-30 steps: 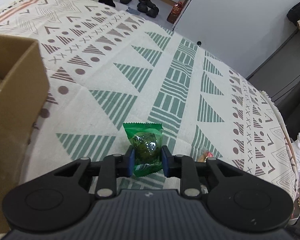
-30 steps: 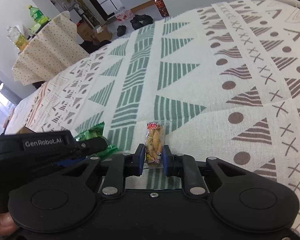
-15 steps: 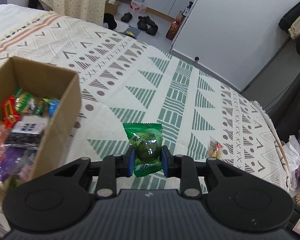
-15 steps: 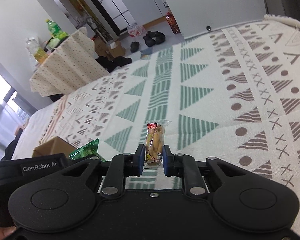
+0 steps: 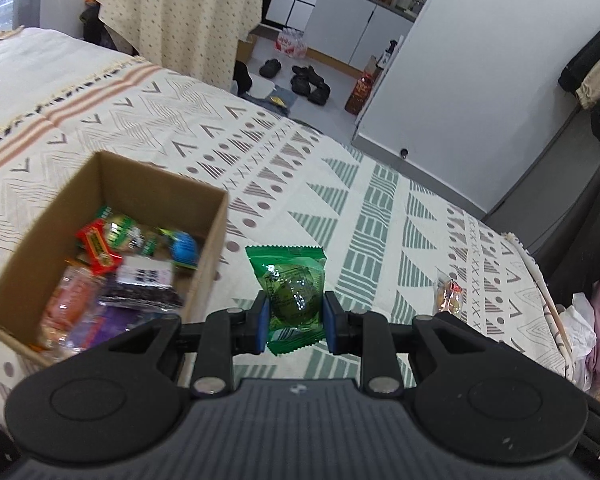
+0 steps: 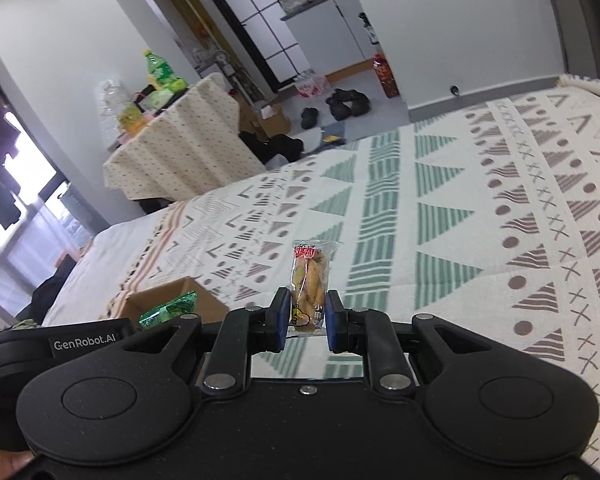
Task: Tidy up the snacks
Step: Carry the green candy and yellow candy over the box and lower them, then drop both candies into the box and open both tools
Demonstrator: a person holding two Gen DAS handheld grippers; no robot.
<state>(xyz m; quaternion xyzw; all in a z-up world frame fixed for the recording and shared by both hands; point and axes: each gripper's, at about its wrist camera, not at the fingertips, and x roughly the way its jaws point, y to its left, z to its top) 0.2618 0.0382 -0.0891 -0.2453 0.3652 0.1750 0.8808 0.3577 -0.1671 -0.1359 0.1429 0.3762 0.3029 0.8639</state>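
- left gripper (image 5: 294, 322) jaws clamp green snack packet (image 5: 291, 294) mid-body: light, crinkly, slippery film.
- right gripper (image 6: 307, 318) jaws pinch clear cracker pack (image 6: 310, 286) low: brittle contents.
- cardboard box (image 5: 210, 240) on bed, nearer left.

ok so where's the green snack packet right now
The green snack packet is pinched between the left gripper fingers, held above the patterned blanket just right of the cardboard box.

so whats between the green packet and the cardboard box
Nothing but patterned bedspread; in the left wrist view the green packet, held in the left gripper, hangs just right of the cardboard box.
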